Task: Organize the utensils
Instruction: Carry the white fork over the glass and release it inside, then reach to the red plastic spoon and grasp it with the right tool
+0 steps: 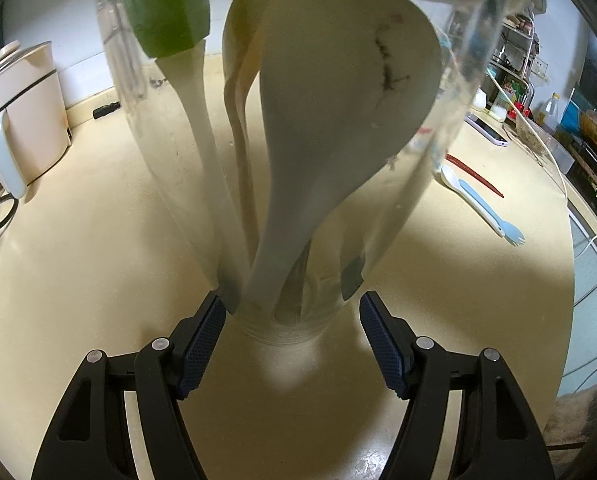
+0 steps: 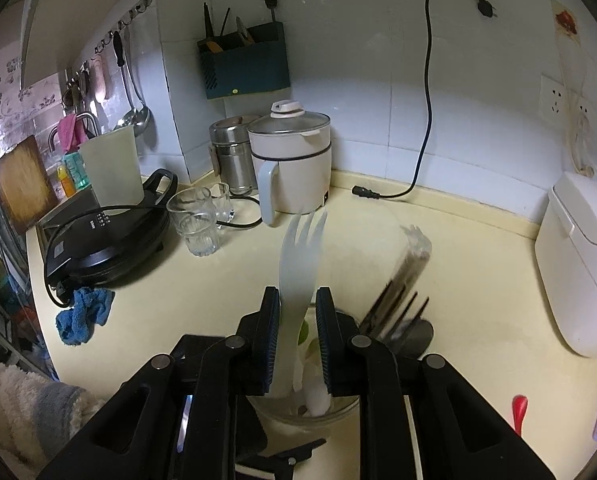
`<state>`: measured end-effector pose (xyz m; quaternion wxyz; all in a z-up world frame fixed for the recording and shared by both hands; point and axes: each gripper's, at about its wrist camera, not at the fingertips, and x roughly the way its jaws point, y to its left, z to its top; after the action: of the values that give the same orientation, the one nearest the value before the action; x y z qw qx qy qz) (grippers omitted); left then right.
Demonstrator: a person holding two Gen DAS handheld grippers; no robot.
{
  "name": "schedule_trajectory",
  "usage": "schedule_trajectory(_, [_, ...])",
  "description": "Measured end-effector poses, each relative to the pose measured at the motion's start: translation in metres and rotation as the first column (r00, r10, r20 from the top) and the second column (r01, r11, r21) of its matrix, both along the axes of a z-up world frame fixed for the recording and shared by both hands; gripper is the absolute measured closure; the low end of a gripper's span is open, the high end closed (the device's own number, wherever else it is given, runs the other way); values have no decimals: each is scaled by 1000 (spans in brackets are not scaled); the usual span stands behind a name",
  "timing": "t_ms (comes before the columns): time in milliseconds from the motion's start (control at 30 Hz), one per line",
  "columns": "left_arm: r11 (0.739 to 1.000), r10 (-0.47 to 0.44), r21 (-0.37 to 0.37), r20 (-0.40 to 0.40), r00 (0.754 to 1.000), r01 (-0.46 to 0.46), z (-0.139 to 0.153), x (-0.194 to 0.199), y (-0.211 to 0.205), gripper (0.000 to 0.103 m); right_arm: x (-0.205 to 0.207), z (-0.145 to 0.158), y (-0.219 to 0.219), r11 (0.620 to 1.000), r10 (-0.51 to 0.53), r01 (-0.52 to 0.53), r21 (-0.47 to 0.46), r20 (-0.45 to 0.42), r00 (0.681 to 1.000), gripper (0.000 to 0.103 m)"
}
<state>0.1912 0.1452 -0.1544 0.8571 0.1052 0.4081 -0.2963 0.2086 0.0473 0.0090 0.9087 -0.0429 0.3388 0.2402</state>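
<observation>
A clear glass holder stands on the cream counter with a white rice paddle, a green-topped utensil and other utensils in it. My left gripper is open, its pads on either side of the glass base, apart from it. My right gripper holds a pale translucent fork upright, right above the glass rim. A dark fork leans out of the glass. A blue and white spork and red chopsticks lie to the right.
A white electric pot, steel canister, drinking glasses and black griddle stand at the back left. A white appliance sits right. A blue cloth lies left. A black power cord lies by the wall.
</observation>
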Motion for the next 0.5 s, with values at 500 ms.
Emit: schedule_trajectory(500, [1000,4,0,3,1000,-4,0,0,-3,30,-34,37,-79,983,-179,178,49,23,984,67])
